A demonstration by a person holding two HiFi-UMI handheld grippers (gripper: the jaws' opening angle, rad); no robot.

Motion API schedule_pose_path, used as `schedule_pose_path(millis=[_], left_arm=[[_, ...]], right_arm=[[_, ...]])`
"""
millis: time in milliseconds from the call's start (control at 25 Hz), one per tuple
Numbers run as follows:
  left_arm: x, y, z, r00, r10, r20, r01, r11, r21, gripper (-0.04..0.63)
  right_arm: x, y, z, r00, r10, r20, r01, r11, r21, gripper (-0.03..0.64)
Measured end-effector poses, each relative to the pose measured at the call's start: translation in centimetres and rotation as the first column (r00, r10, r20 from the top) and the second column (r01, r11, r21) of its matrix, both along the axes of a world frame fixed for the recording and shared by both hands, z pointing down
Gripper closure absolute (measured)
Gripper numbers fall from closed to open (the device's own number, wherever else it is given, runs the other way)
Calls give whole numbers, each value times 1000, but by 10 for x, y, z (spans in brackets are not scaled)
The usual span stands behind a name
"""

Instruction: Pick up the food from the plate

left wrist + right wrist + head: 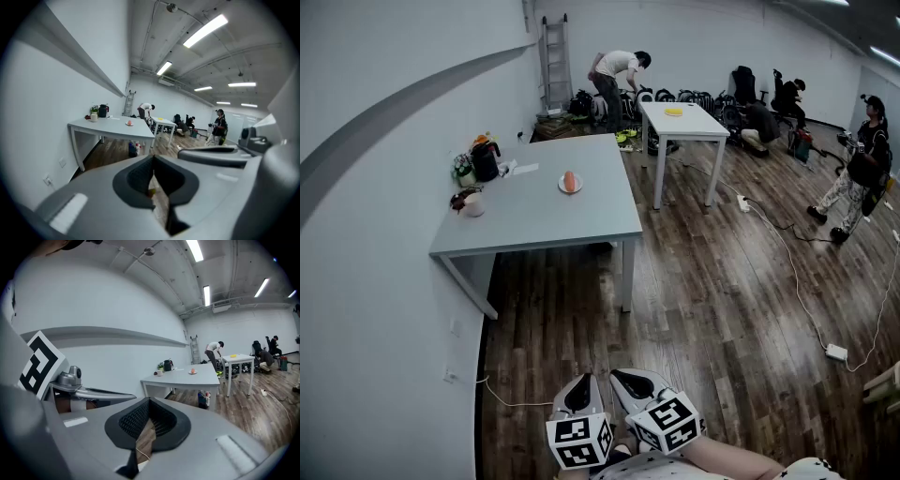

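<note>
Closest to me, the left gripper point(580, 380) and right gripper point(622, 375) hang low and side by side, pointing forward over the wood floor point(722, 309), each with its jaws pressed together on nothing. The food point(570, 180) lies on its plate point(570, 188) on the grey table point(581, 220), well apart from both. The gripper views catch some clutter point(134, 149) under that table, which the head view hides

Bright ceiling tubes point(205, 30), soft shadows, heavy fisheye w/ dark corners
</note>
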State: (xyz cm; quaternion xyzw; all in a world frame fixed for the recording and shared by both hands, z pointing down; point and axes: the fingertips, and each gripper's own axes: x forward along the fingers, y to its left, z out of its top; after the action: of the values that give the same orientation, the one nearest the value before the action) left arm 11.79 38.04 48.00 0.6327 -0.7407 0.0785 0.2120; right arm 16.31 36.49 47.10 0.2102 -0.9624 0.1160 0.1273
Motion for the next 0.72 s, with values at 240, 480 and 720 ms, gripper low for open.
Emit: schedule_pose_path(millis=[240, 480, 720], left_arm=[[-20, 3, 3, 1000, 4, -16, -4, 1000, 6, 588], [-36, -1, 11, 1000, 20, -16, -20, 1000, 2, 588], [-55, -19, 24, 999, 19, -31, -19, 1000, -12, 588]], right_arm=[[-18, 3, 4, 1000, 12, -18, -12, 1000, 11, 618], [-31, 3, 15, 999, 31, -40, -31, 999, 9, 618], [-49, -20, 25, 998, 37, -58, -37, 999, -10, 618]])
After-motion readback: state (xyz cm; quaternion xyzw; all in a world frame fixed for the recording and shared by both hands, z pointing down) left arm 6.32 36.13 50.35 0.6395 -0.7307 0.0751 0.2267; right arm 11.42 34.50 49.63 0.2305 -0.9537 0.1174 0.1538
